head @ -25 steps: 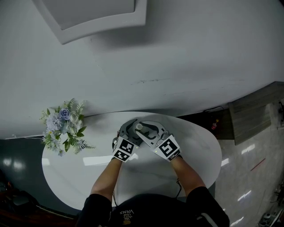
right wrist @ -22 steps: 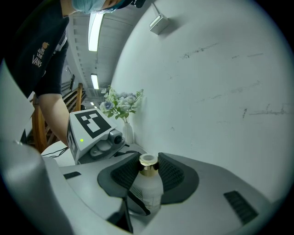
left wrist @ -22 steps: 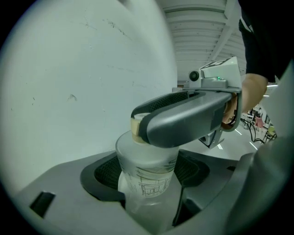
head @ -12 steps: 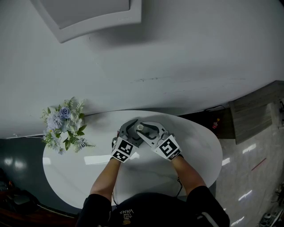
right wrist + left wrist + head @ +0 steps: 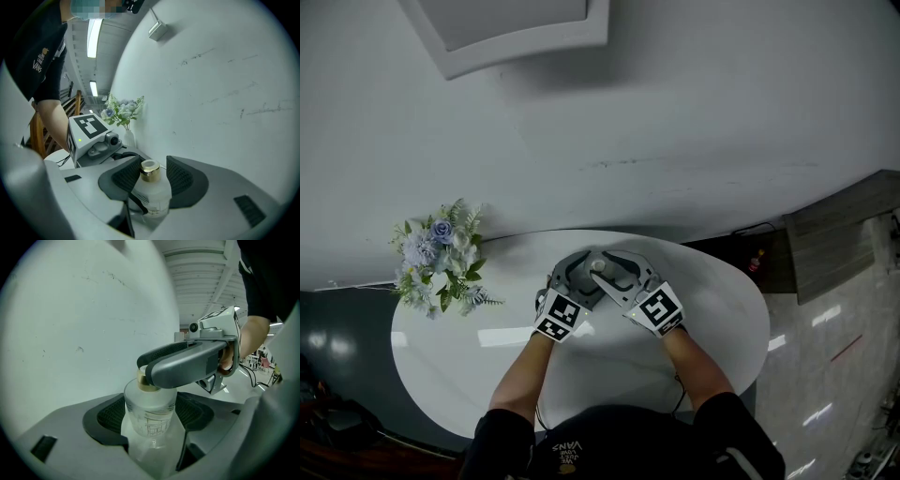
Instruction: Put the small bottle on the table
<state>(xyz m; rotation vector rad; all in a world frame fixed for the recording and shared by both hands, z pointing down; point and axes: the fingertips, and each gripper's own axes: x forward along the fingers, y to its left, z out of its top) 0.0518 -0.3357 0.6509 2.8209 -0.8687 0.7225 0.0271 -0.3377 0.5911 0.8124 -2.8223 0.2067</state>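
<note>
While the right gripper is opening its ribbed black pads around the round gold cap, the left gripper clamps the clear, cylindrical small bottle between its own textured pads.

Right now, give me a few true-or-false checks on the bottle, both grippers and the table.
1. The small bottle has a gold cap. True.
2. The bottle's body sits between the left gripper's jaws. True.
3. The right gripper's jaws are clamped tight on the cap. False: they are opening, with the cap between them and a gap showing beside it.
4. The flowers stand at the table's right end. False: in the head view they stand at its left end.
5. The table top is dark wood. False: it is white.
</note>
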